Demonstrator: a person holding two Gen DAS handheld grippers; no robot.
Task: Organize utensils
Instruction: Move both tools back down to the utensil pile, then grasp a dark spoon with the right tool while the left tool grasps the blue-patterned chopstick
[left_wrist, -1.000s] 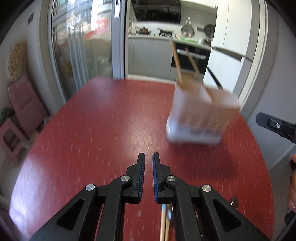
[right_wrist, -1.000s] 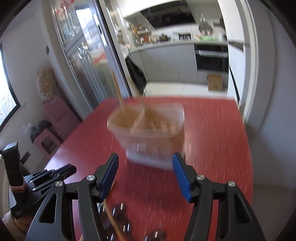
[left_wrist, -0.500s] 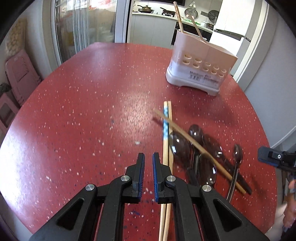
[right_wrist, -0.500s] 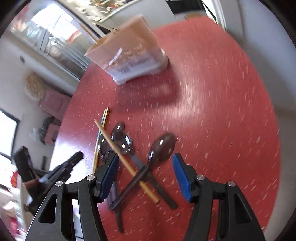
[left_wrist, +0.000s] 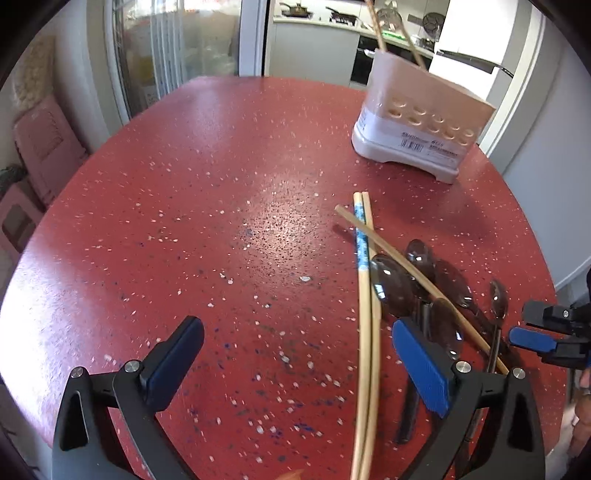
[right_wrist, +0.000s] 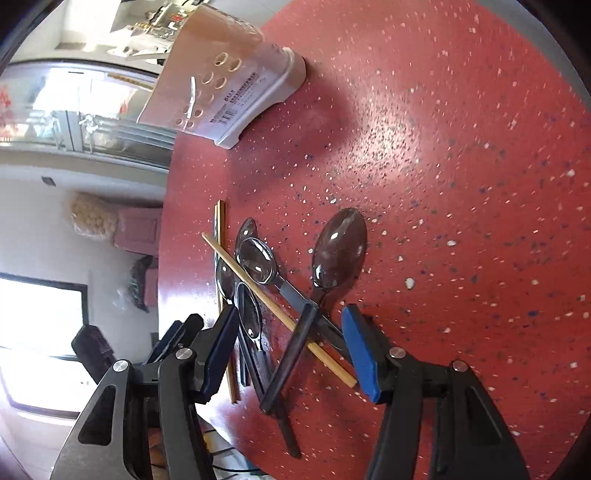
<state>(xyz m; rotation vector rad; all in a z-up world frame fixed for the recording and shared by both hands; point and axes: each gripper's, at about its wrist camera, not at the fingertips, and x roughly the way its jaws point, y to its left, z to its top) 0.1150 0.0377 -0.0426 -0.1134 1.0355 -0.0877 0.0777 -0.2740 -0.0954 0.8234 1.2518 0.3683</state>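
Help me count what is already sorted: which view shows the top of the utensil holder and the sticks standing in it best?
The left wrist view. There the utensil holder stands upright at the far table edge, with two sticks rising from its top. In the right wrist view the holder appears tilted and cut off at the frame's top, showing only its perforated side and base.

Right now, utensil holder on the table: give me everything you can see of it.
The utensil holder is a pale, beige-pink plastic caddy on a thicker white base, standing upright at the far right of the red speckled table. Two rows of round holes run across its near wall, with a barcode label below them. Two wooden chopsticks lean out of its top; its inside is hidden. It stands apart from the loose spoons and chopsticks, and neither gripper touches it.
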